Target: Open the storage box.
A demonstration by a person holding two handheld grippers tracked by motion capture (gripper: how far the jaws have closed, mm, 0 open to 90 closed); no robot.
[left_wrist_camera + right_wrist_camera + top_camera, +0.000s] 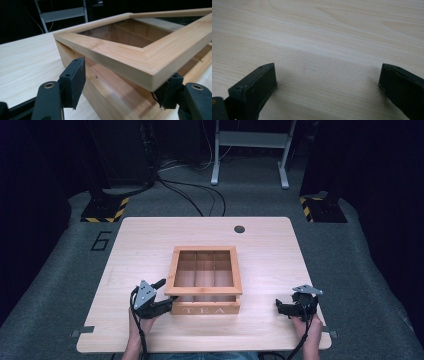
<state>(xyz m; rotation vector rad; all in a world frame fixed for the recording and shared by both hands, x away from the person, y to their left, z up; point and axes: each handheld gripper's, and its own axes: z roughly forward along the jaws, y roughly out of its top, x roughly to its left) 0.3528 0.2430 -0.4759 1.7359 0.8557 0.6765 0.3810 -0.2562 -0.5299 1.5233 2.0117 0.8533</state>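
Note:
A wooden tea box (205, 310) marked TEA stands mid-table, and its windowed frame lid (236, 270) sits slightly raised over the front. My left gripper (167, 293) is at the box's front left corner. In the left gripper view the lid's corner (120, 53) overhangs the two jaws and the box wall (107, 87) lies between them. The left pad (75, 80) has its face bare, so this left gripper (120, 87) is open. My right gripper (286, 302) rests at the front right, open over bare table, its jaws (327, 77) wide apart with nothing between them.
The light wooden table (150, 235) has a round dark cable hole (239, 229) at the back. Inside the box are wooden dividers (205, 267). Beyond the table lie floor cables (190, 195) and a grey metal stand (250, 150).

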